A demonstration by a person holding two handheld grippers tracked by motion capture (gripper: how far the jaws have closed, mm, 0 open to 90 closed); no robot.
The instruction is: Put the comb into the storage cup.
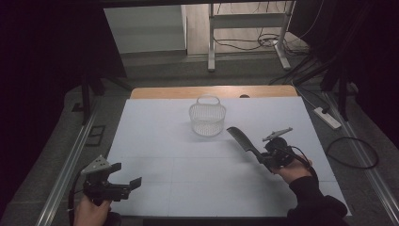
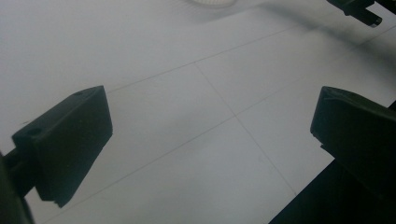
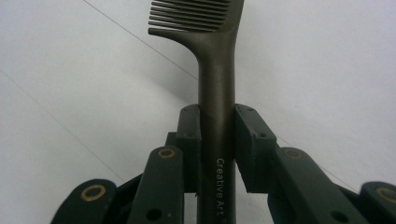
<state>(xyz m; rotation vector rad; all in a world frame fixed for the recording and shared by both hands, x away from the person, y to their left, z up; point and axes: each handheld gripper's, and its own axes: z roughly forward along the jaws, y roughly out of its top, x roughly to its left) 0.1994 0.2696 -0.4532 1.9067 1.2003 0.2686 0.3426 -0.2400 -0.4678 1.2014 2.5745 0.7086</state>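
Right gripper (image 1: 261, 160), jaws clamped on the handle of a dark comb (image 1: 241, 139), which is held above the white table (image 1: 155, 141) near the mesh basket (image 1: 207, 119). Left gripper (image 1: 127, 175): its 2 jaws spread, nothing between.

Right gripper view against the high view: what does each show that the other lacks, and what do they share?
The right gripper view alone gives the "Creative Art" lettering on the comb handle and both pads pressing its sides. The high view alone gives the white basket at the far middle of the table, the left gripper with open jaws near the front left edge, and the floor cables. Both show the right gripper clamping the dark comb over the white tabletop.
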